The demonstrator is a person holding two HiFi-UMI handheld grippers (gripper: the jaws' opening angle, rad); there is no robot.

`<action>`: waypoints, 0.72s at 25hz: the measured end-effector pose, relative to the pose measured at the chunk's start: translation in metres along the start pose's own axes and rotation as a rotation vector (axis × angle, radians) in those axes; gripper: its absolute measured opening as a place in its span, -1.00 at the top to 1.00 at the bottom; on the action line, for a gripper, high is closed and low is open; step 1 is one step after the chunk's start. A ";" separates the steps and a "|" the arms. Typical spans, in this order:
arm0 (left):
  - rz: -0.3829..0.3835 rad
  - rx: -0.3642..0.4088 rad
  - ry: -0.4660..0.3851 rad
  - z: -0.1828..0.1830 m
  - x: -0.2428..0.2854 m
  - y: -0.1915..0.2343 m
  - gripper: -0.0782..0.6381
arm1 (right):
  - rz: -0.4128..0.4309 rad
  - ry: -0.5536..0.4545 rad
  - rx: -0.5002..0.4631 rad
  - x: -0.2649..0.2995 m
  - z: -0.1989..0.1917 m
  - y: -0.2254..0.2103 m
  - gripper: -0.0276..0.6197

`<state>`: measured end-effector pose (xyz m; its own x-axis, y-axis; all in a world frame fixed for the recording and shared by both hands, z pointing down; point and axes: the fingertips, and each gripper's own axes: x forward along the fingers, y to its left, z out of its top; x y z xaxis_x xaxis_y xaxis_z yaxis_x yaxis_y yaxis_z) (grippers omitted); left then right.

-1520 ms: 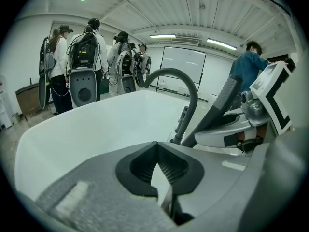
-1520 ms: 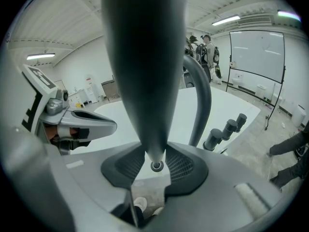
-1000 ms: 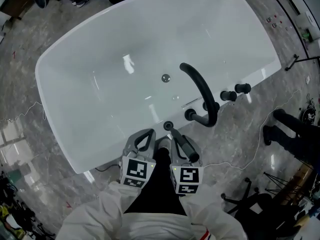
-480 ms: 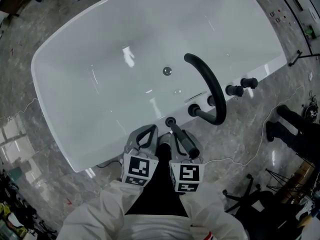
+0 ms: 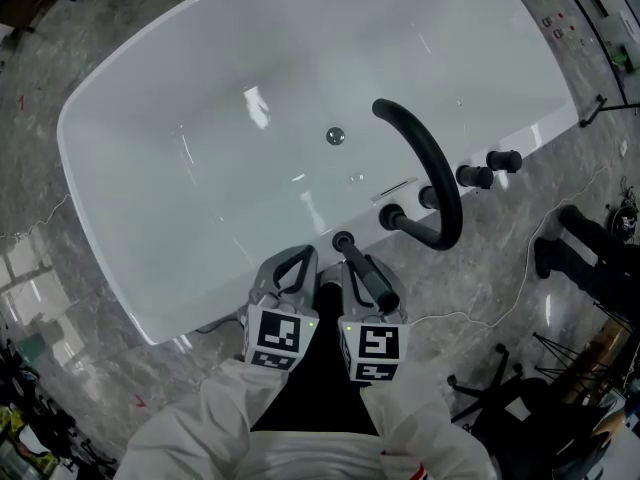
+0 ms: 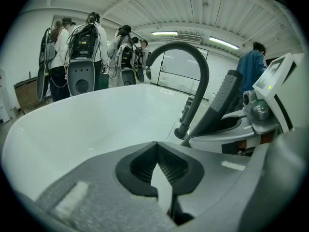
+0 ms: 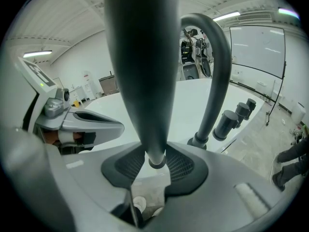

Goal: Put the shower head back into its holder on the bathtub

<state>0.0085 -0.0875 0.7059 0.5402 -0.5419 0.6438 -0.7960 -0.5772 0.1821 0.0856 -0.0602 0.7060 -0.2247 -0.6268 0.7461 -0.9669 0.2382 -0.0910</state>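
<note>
1. The white bathtub (image 5: 200, 88) fills most of the head view and stands on a grey marbled floor (image 5: 60, 298).
2. The right gripper (image 5: 352, 260) is closed on the shower head (image 5: 368, 280). In the right gripper view, its two ribbed pads (image 7: 181, 166) press on either side of the narrow end of the dark handle (image 7: 142, 71), and the handle widens as it rises towards the camera.
3. From above, the shower head lies along the top of the right gripper, over the tub's near rim, with its tip pointing at the tub.
4. A small dark ring (image 5: 343, 240) sits on the near rim right at that tip. I cannot tell whether it is the holder or the tip itself, nor whether the two touch.
5. The left gripper (image 5: 297, 258) is closed and empty. In the left gripper view its jaw tips (image 6: 155, 146) meet with nothing between them, and only the white tub shows beyond.
6. The two grippers are side by side, just apart, at the tub's near rim.
7. A black arched spout (image 5: 432, 158) rises from the rim to the right of the shower head and bends over the basin, well apart from both grippers.
8. Three dark knobs (image 7: 224, 124) stand in a row on the rim to the right of the spout's base.
9. A round drain (image 5: 335, 136) lies in the tub's bottom.
10. White sleeves (image 5: 200, 428) show at the near edge behind the grippers.
11. In the left gripper view, several people (image 6: 91, 42) stand beyond the far side of the tub, and one in blue (image 6: 252, 64) stands at the right.
</note>
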 end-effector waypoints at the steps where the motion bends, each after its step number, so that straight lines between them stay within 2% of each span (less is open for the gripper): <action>1: -0.001 -0.001 0.000 0.000 0.001 0.000 0.78 | 0.001 0.002 -0.002 0.000 -0.001 0.000 0.49; 18: -0.004 -0.037 0.024 -0.012 0.006 0.005 0.78 | 0.003 0.027 -0.008 0.015 -0.008 0.003 0.49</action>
<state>0.0046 -0.0862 0.7201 0.5372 -0.5244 0.6606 -0.8036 -0.5560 0.2121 0.0805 -0.0634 0.7223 -0.2241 -0.6060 0.7632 -0.9653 0.2460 -0.0882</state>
